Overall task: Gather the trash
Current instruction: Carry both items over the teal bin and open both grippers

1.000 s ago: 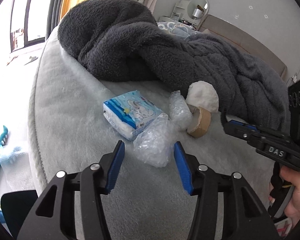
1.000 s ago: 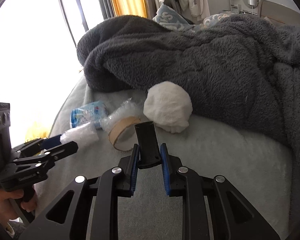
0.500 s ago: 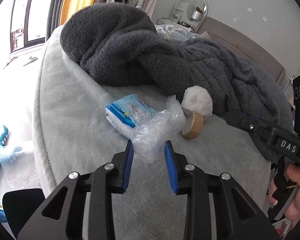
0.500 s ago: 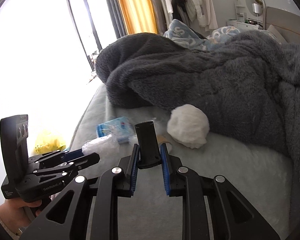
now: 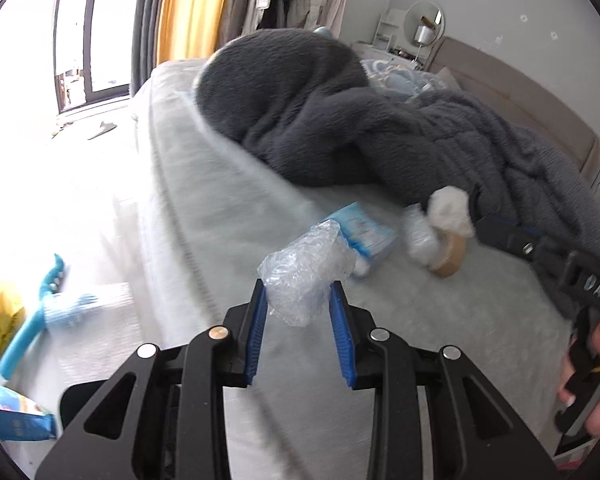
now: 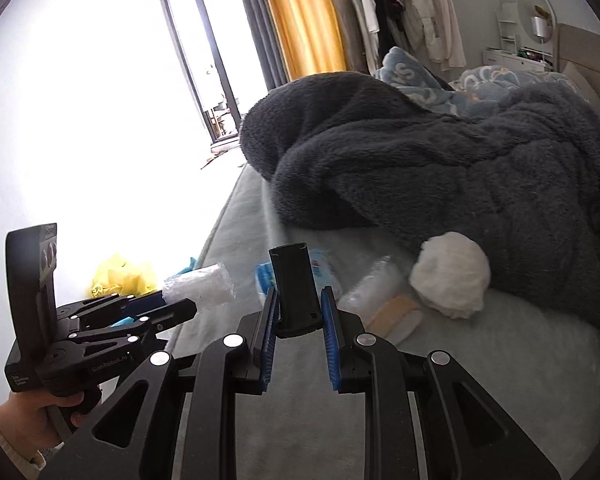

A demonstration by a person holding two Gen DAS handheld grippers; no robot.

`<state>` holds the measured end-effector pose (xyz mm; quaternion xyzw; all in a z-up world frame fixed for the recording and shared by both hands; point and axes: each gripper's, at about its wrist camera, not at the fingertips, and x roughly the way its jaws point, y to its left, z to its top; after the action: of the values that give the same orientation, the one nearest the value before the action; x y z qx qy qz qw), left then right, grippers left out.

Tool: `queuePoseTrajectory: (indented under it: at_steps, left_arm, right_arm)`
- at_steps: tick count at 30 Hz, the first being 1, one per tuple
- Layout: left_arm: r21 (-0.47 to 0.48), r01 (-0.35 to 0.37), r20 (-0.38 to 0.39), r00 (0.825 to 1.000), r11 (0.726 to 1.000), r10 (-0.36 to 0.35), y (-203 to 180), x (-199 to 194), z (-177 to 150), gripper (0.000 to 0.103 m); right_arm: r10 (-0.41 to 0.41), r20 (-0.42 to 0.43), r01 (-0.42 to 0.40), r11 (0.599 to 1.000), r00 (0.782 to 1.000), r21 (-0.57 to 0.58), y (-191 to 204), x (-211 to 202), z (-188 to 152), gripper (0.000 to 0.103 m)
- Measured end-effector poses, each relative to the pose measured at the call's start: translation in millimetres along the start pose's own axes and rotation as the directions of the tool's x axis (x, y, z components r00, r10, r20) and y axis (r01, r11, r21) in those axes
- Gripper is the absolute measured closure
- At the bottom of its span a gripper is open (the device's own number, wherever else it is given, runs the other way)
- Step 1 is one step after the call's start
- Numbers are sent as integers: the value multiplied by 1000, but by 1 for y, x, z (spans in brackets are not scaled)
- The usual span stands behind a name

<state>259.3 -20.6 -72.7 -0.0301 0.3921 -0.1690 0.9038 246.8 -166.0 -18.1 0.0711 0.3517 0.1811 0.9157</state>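
Left wrist view: your left gripper (image 5: 298, 300) is clamped on a crumpled clear plastic wrapper (image 5: 306, 270), raised above the pale grey bed (image 5: 440, 320) near its left edge. Further right lie a blue tissue pack (image 5: 366, 234), a cardboard tape roll (image 5: 450, 258) and a white paper wad (image 5: 450, 210). Your right gripper (image 6: 298, 304) pinches a flat black plastic piece (image 6: 294, 280).

Home bedroom. Shown by: bed (image 5: 440, 344) w/ padded headboard (image 5: 512, 92), dark fleece blanket (image 6: 440, 168) heaped on it, clothes hung on rack (image 6: 396, 12), yellow curtain (image 6: 300, 16) at window, round vanity mirror (image 5: 424, 20).
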Motion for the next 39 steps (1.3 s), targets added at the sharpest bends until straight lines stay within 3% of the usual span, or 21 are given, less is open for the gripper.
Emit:
queuePoseTrajectory:
  at_steps: [7,12,17,23,31,39]
  left_arm:
    - [-17,-75,-48,996,997,74,39,-3,-11,69]
    - [-39,-110,-65,992,993,107,66,-9,-19,69]
    - [-86,-131,-102,987,988,122,96,-15,-30,69]
    - [-101,-183,-178,970,978,163,128,-13,-45,69]
    - [-152,-217,-338,928,964,155,175,0,-81,69]
    - [-167,-249,-487,862,954,140,206,14,-118,69]
  right_arm:
    - [48,-7,-49,998,999,-34,38,14,4,82]
    - [136,-38,-137,990,990,-38,74,32,3,82]
    - [170,-71,-175,982,983,-74,110,48,1,82]
    - [192,-120,-204,974,974,-96,140,71,-5,82]
    - [211,-193,-231,968,958,-92,166,102,-17,82]
    - [211,-271,-246,964,939,-104,194,131,-31,82]
